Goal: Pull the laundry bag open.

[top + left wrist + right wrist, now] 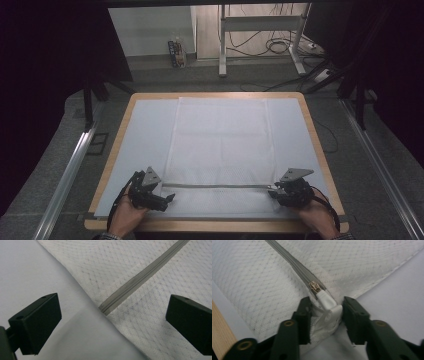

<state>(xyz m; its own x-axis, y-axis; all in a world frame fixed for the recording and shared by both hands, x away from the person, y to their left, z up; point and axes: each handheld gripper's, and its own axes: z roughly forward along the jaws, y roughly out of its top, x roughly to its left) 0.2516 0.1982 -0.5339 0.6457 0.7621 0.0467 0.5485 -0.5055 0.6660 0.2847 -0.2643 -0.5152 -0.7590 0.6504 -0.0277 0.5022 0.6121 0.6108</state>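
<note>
From the left, our left gripper (159, 199) stands released at the mesh laundry bag's (220, 145) near-left edge, and its own view shows the grey zipper's (140, 277) closed end lying between the wide jaws. On the right, our right gripper (325, 315) is clenched on the bunched white zipper-end fabric (329, 317), just behind the metal slider (314, 286). The bag lies flat on a white mat over the wooden table (312, 125), with grey carpet and cables beyond; we read no writing.
</note>
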